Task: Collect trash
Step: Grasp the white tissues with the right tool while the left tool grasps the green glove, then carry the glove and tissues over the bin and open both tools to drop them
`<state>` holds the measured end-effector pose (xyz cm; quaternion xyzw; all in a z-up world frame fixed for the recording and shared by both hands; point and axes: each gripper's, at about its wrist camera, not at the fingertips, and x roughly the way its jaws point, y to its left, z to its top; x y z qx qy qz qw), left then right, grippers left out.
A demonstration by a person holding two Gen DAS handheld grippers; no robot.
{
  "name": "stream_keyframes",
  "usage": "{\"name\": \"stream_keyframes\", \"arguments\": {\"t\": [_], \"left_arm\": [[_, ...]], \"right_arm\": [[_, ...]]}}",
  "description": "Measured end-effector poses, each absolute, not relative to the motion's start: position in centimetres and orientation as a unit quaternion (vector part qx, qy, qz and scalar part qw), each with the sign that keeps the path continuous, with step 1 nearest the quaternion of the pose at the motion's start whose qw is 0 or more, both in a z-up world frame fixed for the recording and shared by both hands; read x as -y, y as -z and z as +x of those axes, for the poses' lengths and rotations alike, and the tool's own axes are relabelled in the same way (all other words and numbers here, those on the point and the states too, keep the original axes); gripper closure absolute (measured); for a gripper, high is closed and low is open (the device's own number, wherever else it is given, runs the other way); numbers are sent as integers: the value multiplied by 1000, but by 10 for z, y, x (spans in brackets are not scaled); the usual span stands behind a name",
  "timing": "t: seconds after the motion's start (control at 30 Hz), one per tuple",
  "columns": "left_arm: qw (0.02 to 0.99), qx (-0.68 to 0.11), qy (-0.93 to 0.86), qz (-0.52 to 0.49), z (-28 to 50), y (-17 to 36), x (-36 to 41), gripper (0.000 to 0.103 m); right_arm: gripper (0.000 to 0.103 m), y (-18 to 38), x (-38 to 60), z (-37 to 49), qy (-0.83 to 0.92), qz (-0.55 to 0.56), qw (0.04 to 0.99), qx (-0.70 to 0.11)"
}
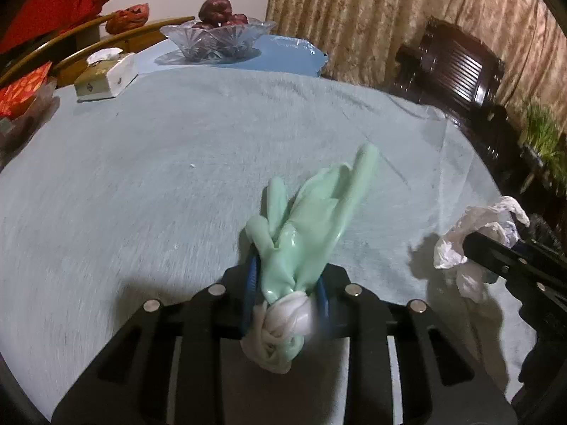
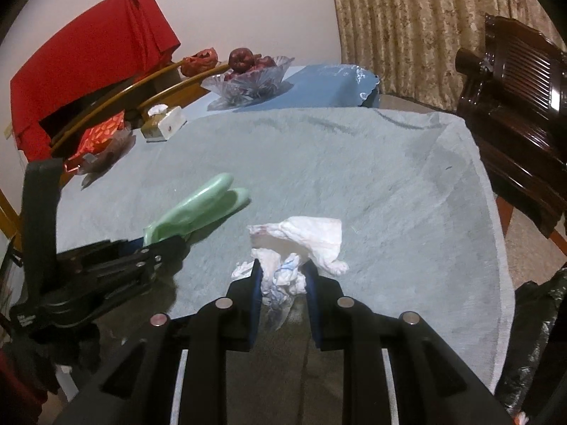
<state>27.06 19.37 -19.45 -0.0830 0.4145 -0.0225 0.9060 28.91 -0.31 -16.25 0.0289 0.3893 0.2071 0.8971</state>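
Both fingers clamped: left gripper [image 1: 287, 283] glove [image 1: 312, 212], right gripper [image 2: 283, 279] tissue [image 2: 301, 241].

Two claws in all – the left claw [image 1: 287, 283] and the right claw [image 2: 283, 279]. One pale green rubber glove [image 1: 308, 219]. One crumpled white tissue wad [image 2: 297, 248]. One cut-glass bowl [image 1: 216, 37] on the tabletop [image 1: 141, 163], with dark red fruit [image 1: 212, 9] heaped in it – at least three pieces, the exact number hard to tell. One tissue box [image 1: 104, 74]. One red patterned packet [image 1: 21, 92]. One orange-red crumpled bag [image 1: 127, 17]. One red cloth [image 2: 92, 56] hanging at the wall. One dark carved wooden chair [image 2: 514, 106]. One patterned curtain [image 1: 372, 10]. One black rubbish bag [image 2: 531, 336] at the tabletop's edge
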Motion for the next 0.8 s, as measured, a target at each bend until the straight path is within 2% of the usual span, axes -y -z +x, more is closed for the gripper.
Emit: {"name": "stream_keyframes", "arguments": {"t": [0.4, 0.8], "left_arm": [[917, -387, 35, -88, 226, 150, -160, 77], [926, -356, 93, -81, 183, 106, -95, 77]], "right_arm": [[80, 121, 22, 261, -205, 32, 911, -355], [81, 81, 89, 207, -169, 48, 929, -326]]}}
